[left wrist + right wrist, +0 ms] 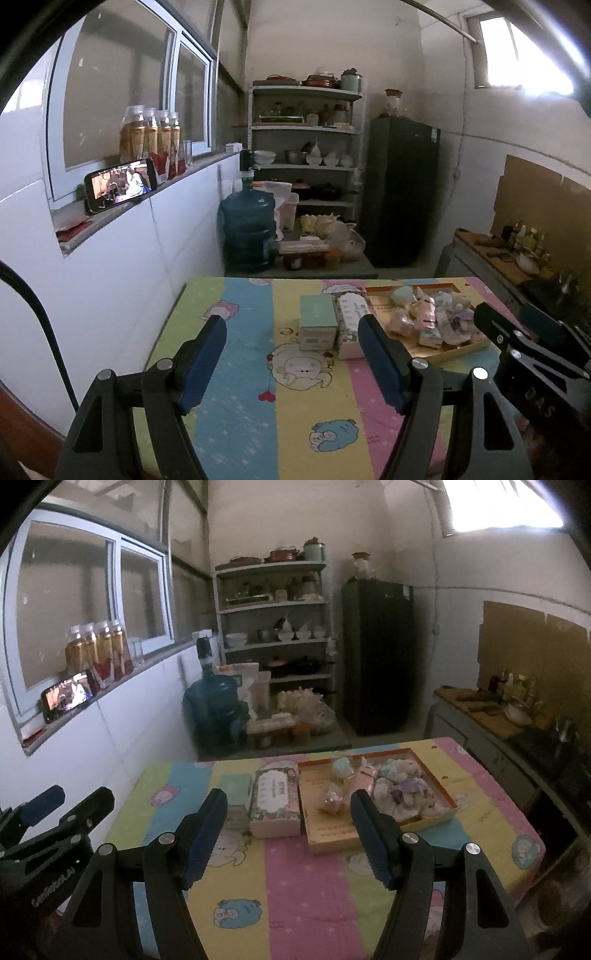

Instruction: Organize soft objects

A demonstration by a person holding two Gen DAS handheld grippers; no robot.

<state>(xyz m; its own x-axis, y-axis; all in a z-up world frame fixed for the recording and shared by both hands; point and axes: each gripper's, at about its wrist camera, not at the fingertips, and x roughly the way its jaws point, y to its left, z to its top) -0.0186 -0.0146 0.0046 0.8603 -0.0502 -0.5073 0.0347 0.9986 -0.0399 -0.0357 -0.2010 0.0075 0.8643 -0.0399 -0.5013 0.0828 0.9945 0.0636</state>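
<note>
The left claw (291, 354) fills the lower part of the left wrist view, released, its blue-padded fingers (203, 363) spread wide with nothing between them, hovering above the striped cartoon cloth on the tabletop (236, 369). The right claw (288, 830) sits low in the right wrist view in the same way, spread and holding nothing; its own black frame also shows at the right edge of the left view.

Beyond the fingertips, at the centre of both views, a mint green box (318, 325) stands just beside a floral tissue box (275, 801), the two side by side and seemingly touching. To the right of the tissue box lies a shallow cardboard tray (332, 834) with an orange rim. The soft objects rest inside it: a heap of small plush toys (400, 786) in pale purple, cream and mint at the right side, with a pink packet (364, 777) and a small clear-wrapped bundle (330, 799) toward the tray's middle. The near left part of the tray floor is bare.

Farther out, in the middle of the frame, a blue water jug (248, 230) stands on the floor before a white shelf unit (306, 147) holding bowls and pots, with a dark fridge (400, 188) to its right. At the left, bottles (149, 142) and a phone (120, 184) showing a video sit on the window sill.
</note>
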